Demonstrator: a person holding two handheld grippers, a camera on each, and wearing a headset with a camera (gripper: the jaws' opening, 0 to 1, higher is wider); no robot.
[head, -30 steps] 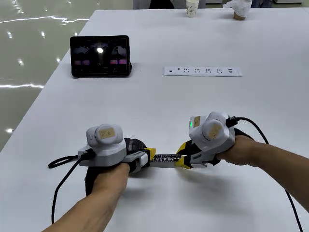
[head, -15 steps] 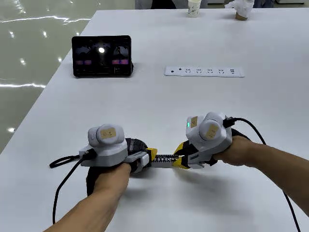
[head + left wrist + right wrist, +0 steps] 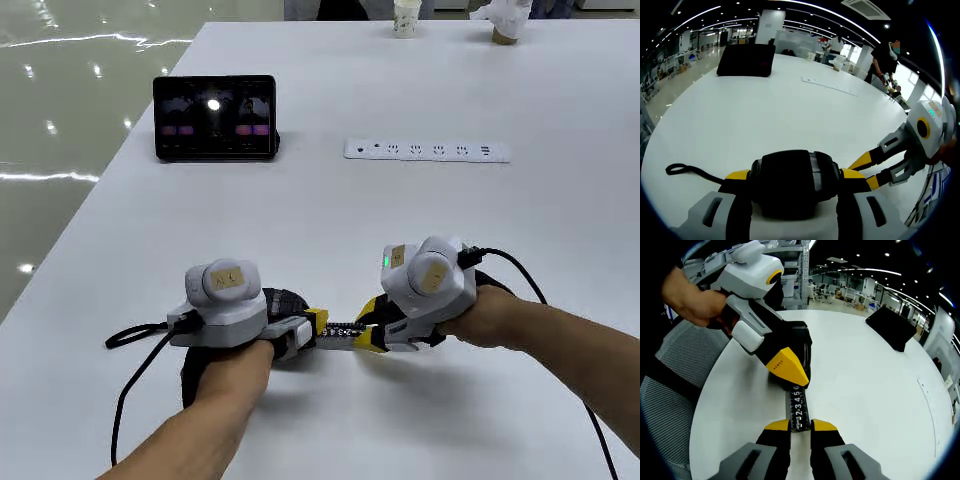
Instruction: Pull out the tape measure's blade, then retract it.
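Observation:
The black tape measure [image 3: 284,303] sits on the white table, and my left gripper [image 3: 305,330] is shut on its case. In the left gripper view the case [image 3: 790,180] fills the gap between the yellow-tipped jaws, and its wrist strap [image 3: 685,170] trails left. A short length of numbered blade [image 3: 340,328] runs right to my right gripper [image 3: 370,332], which is shut on the blade's end. The right gripper view has the blade [image 3: 797,407] pinched at my right gripper [image 3: 800,427], close to the case [image 3: 801,347] and the left gripper [image 3: 755,305].
A dark tablet [image 3: 215,116] stands at the back left and a white power strip [image 3: 427,151] lies behind the grippers. Cups [image 3: 406,16] stand at the far edge. The table's left edge [image 3: 70,235] drops to a glossy floor. Cables trail from both grippers.
My right gripper has moved left toward the left one with the blade's end, so less blade shows between them. The left gripper and the case have stayed in place.

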